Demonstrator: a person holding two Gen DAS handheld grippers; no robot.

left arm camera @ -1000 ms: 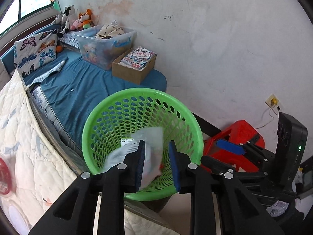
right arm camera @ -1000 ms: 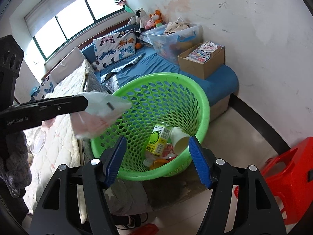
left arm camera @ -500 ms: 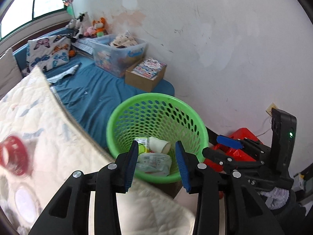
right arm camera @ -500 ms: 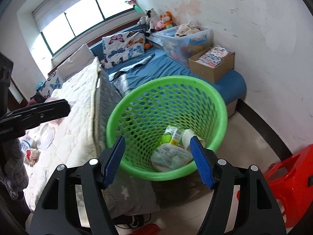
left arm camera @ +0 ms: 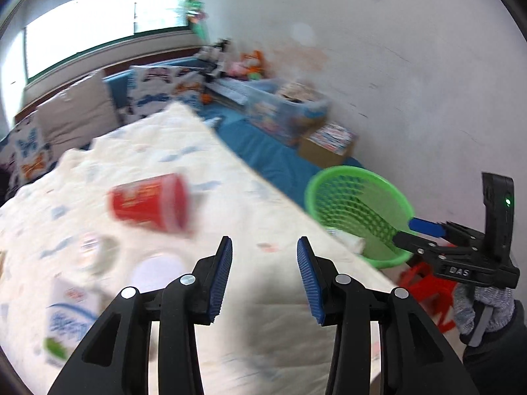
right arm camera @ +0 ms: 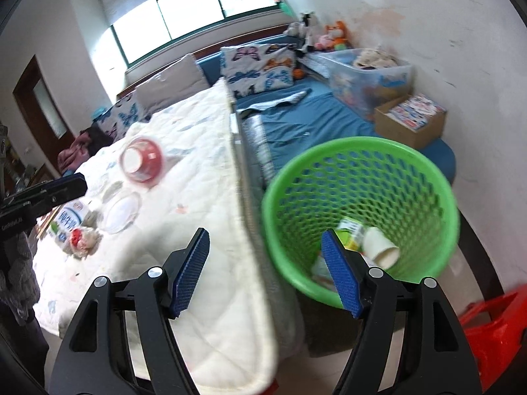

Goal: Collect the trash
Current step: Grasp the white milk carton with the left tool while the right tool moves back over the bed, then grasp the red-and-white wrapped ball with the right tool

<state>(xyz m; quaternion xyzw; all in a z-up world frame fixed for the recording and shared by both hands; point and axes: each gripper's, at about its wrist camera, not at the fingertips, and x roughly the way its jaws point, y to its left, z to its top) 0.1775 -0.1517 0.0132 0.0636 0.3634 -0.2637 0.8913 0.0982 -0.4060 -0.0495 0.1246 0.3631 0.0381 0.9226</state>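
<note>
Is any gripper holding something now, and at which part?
Nothing is held. The left gripper and right gripper are both empty, jaws opening.

Quilt (left arm camera: 263, 204) edge open; red cup (left arm camera: 150, 204) beyond.

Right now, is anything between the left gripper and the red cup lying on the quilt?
Nothing visible. The left gripper is empty, its jaws opening, and only bare white quilt lies between it and the red cup, which rests on its side. The clear lid and milk carton sit off to the side.
</note>
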